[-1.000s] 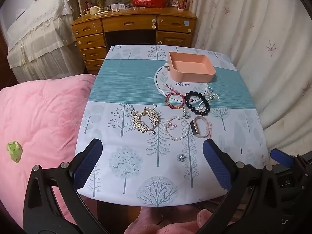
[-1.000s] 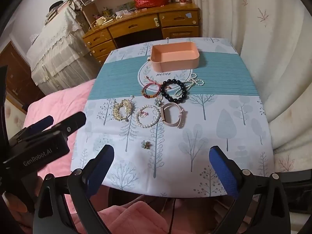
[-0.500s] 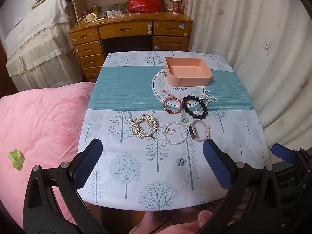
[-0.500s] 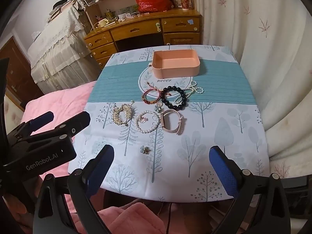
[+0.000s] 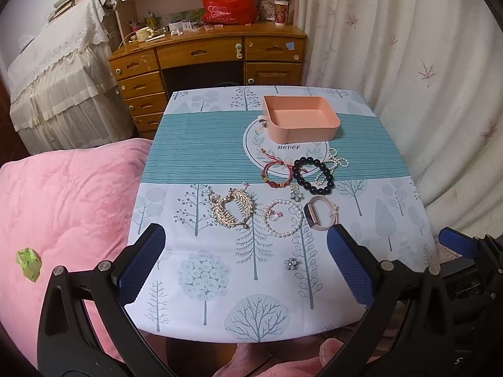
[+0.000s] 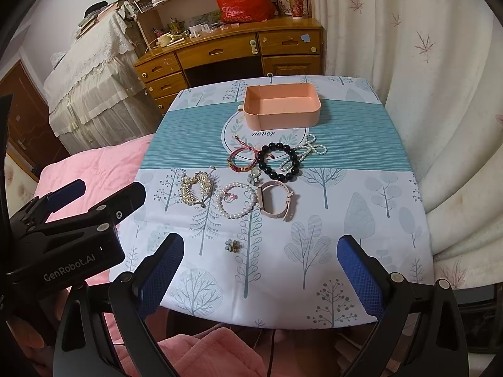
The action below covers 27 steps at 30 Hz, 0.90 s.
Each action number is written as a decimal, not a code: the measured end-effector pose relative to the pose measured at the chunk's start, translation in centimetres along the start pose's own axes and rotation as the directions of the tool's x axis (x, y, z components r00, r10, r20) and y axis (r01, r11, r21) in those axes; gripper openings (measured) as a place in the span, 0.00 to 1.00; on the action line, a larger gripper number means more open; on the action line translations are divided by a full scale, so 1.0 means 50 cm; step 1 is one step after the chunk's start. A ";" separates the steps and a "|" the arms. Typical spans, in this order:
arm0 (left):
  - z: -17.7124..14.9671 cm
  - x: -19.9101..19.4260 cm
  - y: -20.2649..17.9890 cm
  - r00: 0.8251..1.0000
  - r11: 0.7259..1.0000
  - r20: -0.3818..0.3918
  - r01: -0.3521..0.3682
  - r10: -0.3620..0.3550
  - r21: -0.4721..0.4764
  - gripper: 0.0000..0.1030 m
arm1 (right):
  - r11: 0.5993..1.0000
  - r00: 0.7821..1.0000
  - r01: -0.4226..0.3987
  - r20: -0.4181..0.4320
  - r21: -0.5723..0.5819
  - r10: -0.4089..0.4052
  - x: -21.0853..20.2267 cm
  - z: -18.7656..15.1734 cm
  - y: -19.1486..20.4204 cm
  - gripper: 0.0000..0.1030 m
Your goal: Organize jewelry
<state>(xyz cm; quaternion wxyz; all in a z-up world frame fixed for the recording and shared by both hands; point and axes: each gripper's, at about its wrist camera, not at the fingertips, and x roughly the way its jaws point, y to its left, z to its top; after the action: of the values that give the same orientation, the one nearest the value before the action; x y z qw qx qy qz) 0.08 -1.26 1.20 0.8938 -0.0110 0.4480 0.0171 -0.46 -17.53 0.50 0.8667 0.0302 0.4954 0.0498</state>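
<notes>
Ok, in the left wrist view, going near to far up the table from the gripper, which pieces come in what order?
Small grey flower brooch → white pearl bead bracelet → black round-bead bracelet → empty peach plastic tray. The pink smartwatch, gold leaf hair comb and red cord bracelet lie level with others, so I left them out.

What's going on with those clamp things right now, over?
Left gripper and right gripper open, holding nothing. Pink tray holds nothing; jewelry, including black bead bracelet, on the tablecloth. Path unobstructed.

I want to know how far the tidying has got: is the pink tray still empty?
Empty. The pink tray shows only its bare floor in both views, and the jewelry all lies on the tablecloth in front of it.
</notes>
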 end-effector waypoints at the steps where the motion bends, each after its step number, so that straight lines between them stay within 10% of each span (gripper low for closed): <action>1: 0.000 0.000 0.000 1.000 1.000 -0.001 0.000 0.000 0.001 1.00 | 1.000 1.000 0.003 0.000 0.000 -0.003 0.000 0.000 0.000 0.97; 27: -0.003 0.017 0.002 1.000 1.000 -0.009 0.004 -0.004 -0.006 0.99 | 1.000 1.000 0.009 -0.005 0.013 -0.009 0.003 -0.003 -0.006 0.97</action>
<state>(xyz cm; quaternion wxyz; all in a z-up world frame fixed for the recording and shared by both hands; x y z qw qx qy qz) 0.47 -1.15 0.45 0.8917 -0.0146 0.4521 0.0163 -0.48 -17.81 0.27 0.8654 0.0334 0.4982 0.0430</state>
